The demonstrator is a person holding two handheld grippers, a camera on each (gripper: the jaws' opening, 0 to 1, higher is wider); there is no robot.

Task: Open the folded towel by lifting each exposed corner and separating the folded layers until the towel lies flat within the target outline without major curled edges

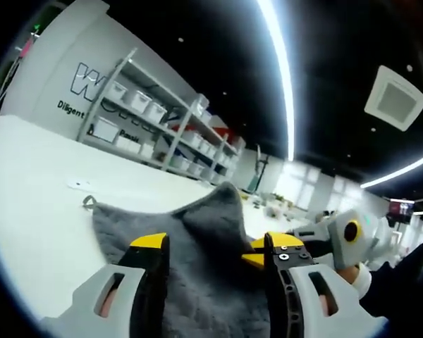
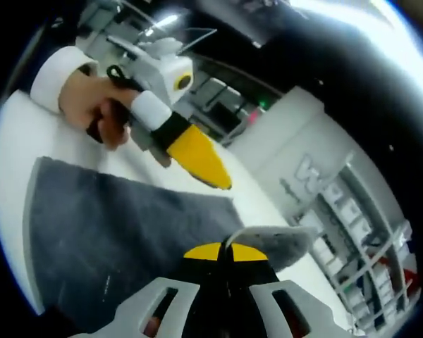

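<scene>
The grey towel lies spread on the white table. One corner is lifted off the surface. A small loop sticks out at another corner.

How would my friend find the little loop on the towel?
Start at the big white table, then find the grey towel lying on it. Follow the towel's edge to the far left corner in the left gripper view: the small loop sticks out there onto bare table, the only thin ring among fuzzy flat cloth.

Lab or storeroom: shelving of white bins, lettered wall, strip lights.
</scene>
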